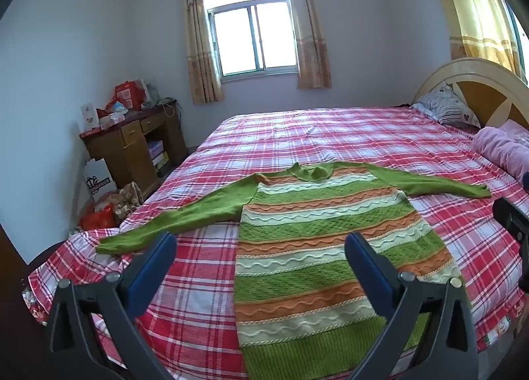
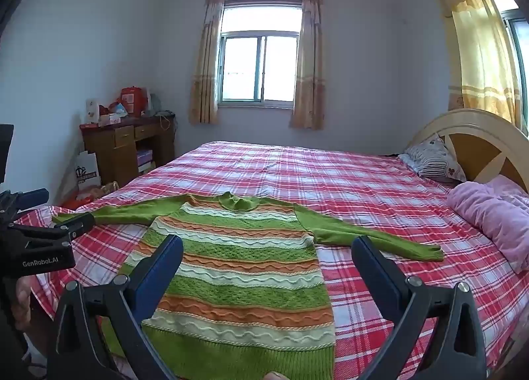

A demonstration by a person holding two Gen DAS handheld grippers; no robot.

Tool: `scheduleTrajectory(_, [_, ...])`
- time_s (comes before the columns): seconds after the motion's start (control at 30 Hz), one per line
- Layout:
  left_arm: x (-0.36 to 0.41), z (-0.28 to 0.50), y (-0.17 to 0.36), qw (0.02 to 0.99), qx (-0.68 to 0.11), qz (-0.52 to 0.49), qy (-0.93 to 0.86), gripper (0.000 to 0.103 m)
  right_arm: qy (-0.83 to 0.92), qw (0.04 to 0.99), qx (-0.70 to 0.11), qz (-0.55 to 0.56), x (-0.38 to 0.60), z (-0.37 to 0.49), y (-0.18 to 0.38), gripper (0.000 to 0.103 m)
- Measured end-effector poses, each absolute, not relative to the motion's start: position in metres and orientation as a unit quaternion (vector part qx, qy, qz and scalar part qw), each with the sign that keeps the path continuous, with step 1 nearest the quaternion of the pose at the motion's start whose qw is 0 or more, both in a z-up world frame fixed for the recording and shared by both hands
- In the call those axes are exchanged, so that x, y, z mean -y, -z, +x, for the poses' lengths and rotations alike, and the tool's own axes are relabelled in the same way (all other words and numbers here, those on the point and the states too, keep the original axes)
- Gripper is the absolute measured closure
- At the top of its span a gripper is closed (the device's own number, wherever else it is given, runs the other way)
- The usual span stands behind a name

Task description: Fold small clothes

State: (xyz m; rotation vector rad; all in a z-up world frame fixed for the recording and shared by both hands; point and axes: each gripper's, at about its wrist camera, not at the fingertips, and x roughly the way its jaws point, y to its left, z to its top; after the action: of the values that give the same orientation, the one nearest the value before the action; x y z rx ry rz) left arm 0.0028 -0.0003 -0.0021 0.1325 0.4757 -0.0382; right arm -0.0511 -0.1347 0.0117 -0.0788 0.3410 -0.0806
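Bed (image 1: 330, 135) fills both views, plaid sheet, mostly bare beyond the sweater, so plenty of room to swing sleeves inward. Near edge of the bed runs just under the hem; little margin there, cloth could slide off if dragged toward the person.

Sweater (image 1: 317, 247) lies flat, face up, on the near part of the bed, collar away, sleeves spread out to both sides. Striped knit, green/orange/white. Looks soft, limp, light, a bit stretchy; likely grips well, not slippery, nothing fragile. Thick knit will probably bunch if pinched mid-panel.

Pink blanket (image 2: 489, 214) sits near the right cuff, apart from it; right sleeve fold should go inward, away from it.

Best holds, judging from layout: left cuff (image 1: 109, 246), right cuff (image 2: 429, 252), or hem corners.

Left gripper (image 1: 261, 247) jaws wide, nothing between. Right gripper (image 2: 267, 251) same: wide, empty, over the lower body.
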Motion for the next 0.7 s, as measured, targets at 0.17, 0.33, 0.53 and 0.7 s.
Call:
scheduleTrajectory(0.17, [-0.0003,0.0023,0.0019,0.970,-0.235,0.064,0.019,0.000,0.040,0.983,-0.171,-0.043,0.1334,-0.0513,-0.0107,0.001])
scheduleTrajectory(0.33, [-0.0013,0.0025,0.0013,0.970,-0.236,0.062,0.020,0.000,0.039,0.983,-0.172,-0.044,0.1330,-0.0512,-0.0107,0.001])
scheduleTrajectory(0.53, [-0.0015,0.0032,0.0018,0.970,-0.237,0.061,0.019,0.000,0.038,0.983,-0.173,-0.044,0.1323,-0.0512,-0.0110,0.001])
scheduleTrajectory(0.7, [-0.0020,0.0029,0.0021,0.970,-0.236,0.061,0.019,0.000,0.037,0.983,-0.174,-0.045,0.1310,-0.0511,-0.0106,0.001])
